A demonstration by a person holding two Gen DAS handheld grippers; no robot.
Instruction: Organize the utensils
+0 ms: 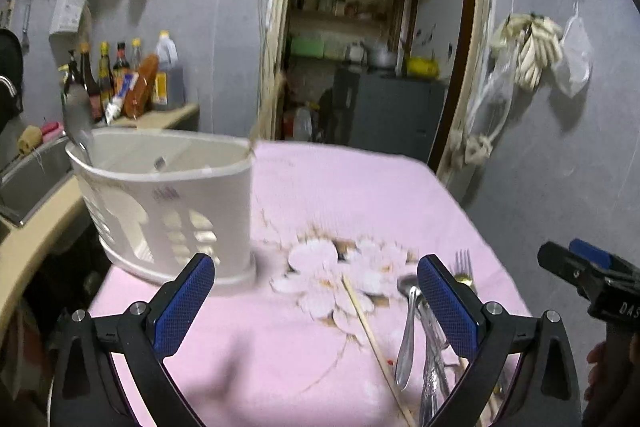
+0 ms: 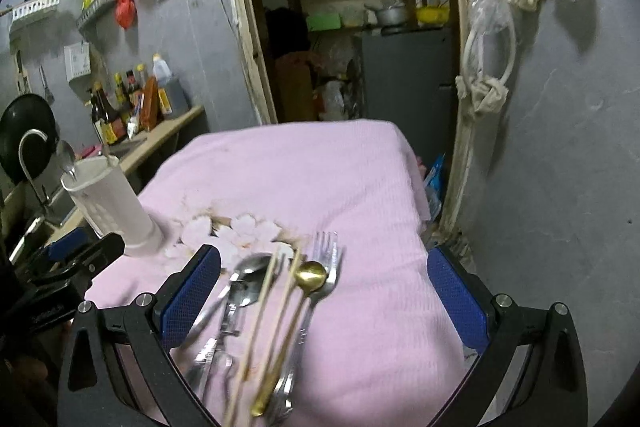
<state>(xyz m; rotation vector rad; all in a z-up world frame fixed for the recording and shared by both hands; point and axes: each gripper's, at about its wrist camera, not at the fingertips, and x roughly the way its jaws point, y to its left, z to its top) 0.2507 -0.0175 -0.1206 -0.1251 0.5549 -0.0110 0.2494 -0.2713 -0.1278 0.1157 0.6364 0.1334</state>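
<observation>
A white slotted utensil holder stands on the pink tablecloth at the left, with a silver spoon upright in it. My left gripper is open and empty, just in front of the holder. Loose utensils lie to its right: a silver spoon, a fork, a chopstick. My right gripper is open above that pile: silver spoons, a gold spoon, a fork, two chopsticks. The holder shows at left in the right wrist view.
A counter with a sink and sauce bottles runs along the left. An open doorway lies beyond the table's far edge. A grey wall with hanging bags is close on the right.
</observation>
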